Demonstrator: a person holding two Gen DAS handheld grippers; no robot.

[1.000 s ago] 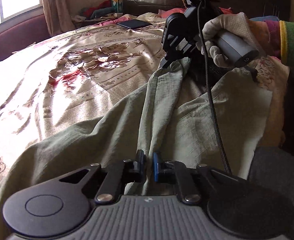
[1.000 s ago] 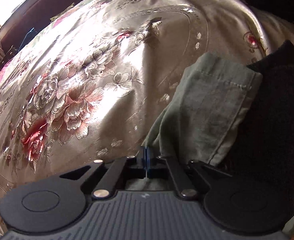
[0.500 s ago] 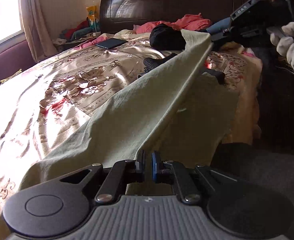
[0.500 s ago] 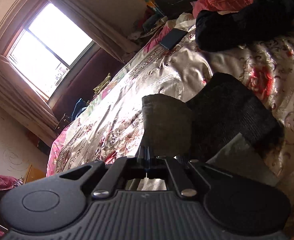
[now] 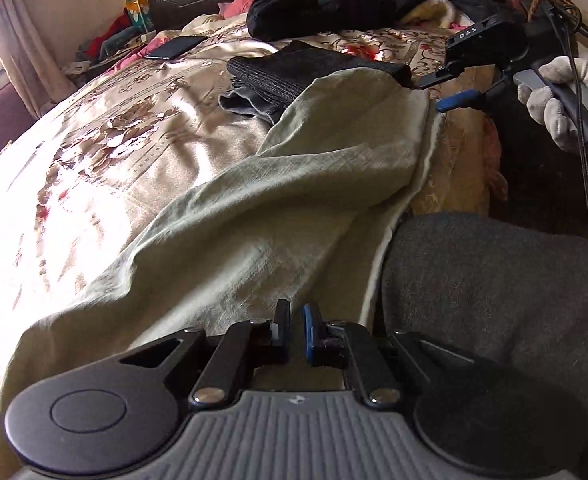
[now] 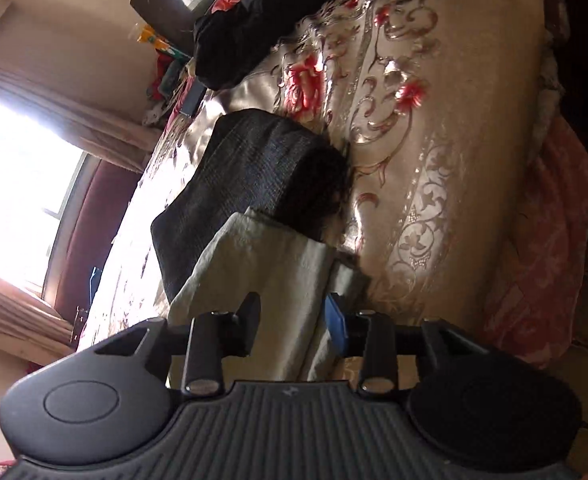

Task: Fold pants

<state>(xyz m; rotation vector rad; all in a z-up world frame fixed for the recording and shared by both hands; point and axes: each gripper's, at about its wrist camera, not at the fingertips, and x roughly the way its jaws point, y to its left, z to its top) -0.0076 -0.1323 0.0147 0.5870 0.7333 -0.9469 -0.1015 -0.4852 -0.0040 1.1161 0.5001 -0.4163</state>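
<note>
The olive-green pants (image 5: 278,200) are lying along the near edge of the bed (image 5: 106,160), running from 6 o'clock up toward 1 o'clock in the left wrist view, with one end resting against a folded dark garment (image 5: 294,68). The left gripper (image 5: 296,334) is clenching the near end of the fabric, its jaws almost together on the cloth, probably to anchor it while the far end is being laid down. The right gripper (image 5: 440,92) is sitting at 1 o'clock, released, with its jaws spread on either side of the pants' far edge; its own view confirms the gap. Judging by this, the garment is being stretched out lengthwise, ready for folding.
</note>
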